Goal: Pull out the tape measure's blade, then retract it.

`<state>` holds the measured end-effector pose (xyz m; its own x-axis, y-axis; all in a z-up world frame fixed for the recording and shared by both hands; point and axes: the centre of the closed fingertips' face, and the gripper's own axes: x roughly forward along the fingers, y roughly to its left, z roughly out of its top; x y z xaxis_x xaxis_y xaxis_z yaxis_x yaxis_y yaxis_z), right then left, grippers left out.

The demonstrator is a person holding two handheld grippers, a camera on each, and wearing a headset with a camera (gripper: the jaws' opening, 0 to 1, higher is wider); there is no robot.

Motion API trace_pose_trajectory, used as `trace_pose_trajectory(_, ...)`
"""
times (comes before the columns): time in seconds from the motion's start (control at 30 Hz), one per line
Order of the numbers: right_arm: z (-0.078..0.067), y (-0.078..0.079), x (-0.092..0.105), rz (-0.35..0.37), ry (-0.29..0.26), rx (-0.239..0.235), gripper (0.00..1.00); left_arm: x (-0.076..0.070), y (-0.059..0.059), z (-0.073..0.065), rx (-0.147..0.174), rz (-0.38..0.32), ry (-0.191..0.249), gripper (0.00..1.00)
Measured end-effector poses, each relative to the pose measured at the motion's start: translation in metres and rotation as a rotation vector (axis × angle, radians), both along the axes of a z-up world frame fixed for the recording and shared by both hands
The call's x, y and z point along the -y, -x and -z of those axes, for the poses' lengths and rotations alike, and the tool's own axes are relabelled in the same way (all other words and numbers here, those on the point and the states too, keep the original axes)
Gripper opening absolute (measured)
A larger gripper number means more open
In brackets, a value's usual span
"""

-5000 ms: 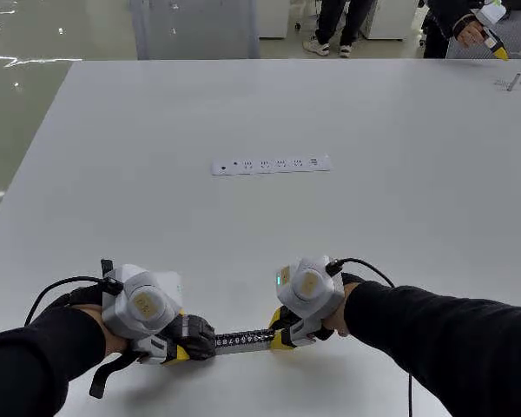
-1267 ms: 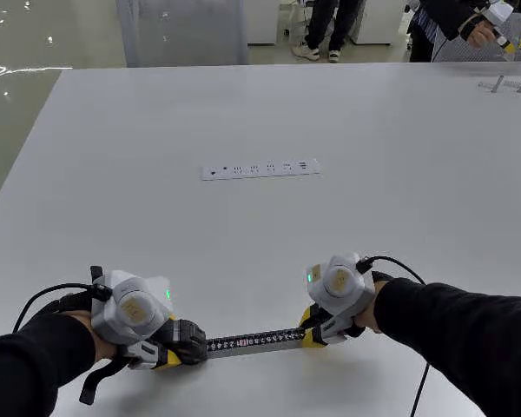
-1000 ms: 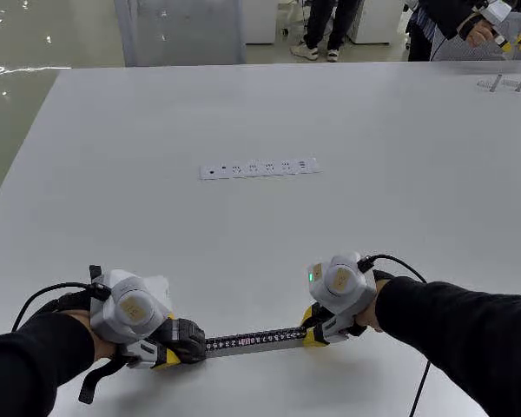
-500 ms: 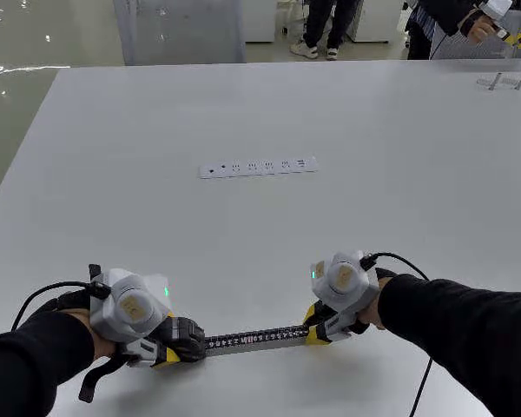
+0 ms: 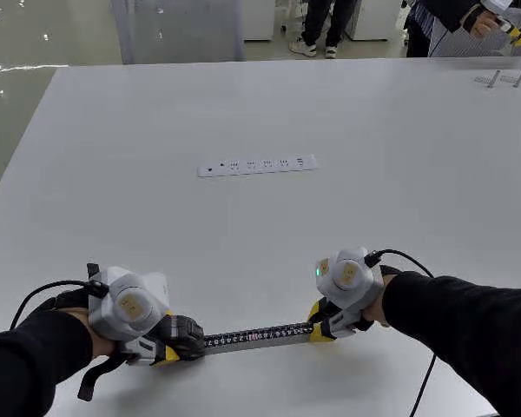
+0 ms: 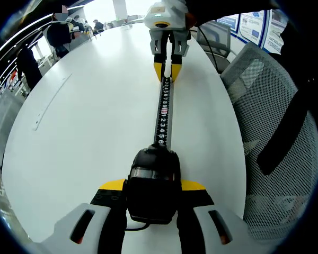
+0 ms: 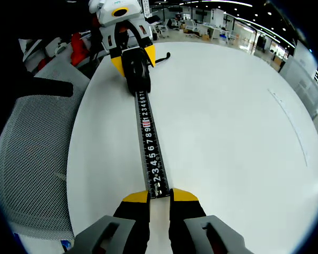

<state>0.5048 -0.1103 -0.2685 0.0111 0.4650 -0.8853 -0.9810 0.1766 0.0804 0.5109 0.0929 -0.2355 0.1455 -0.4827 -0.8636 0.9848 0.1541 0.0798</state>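
- Head view: the tape measure [image 5: 181, 337] lies low on the near edge of the white table [image 5: 330, 113], with its blade [image 5: 256, 335] drawn out flat along the tabletop between the two grippers.
- Left gripper [image 6: 153, 184] is clamped across the sides of the black case [image 6: 153, 172]. The right gripper [image 7: 159, 197] is pinched nearly closed on the free tip of the blade.
- The case looks hard, compact and a bit weighty, with a grippy rubbery shell. Its flat sides are probably the best place to hold it, as the left jaws do now.
- The blade is likely thin, springy metal: stiff along its length, easy to kink if twisted, and smooth enough to slip from the pads. It is best taken at the very end, by the hook.
- The spring will probably pull it home hard, so the retraction wants a guided, slow return.
- Count: one tape measure, one blade, two grippers, one power strip [image 5: 256, 164] well beyond them, and one mesh chair [image 6: 275, 132].
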Motion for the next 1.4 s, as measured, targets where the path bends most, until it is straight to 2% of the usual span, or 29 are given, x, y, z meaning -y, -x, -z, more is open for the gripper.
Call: trace_pose_trajectory(1.4,-0.002,0.001,0.039,0.045,0.023,-0.004,0.09,0.0,-0.001,0.001,0.0,-0.004,-0.002,0.31)
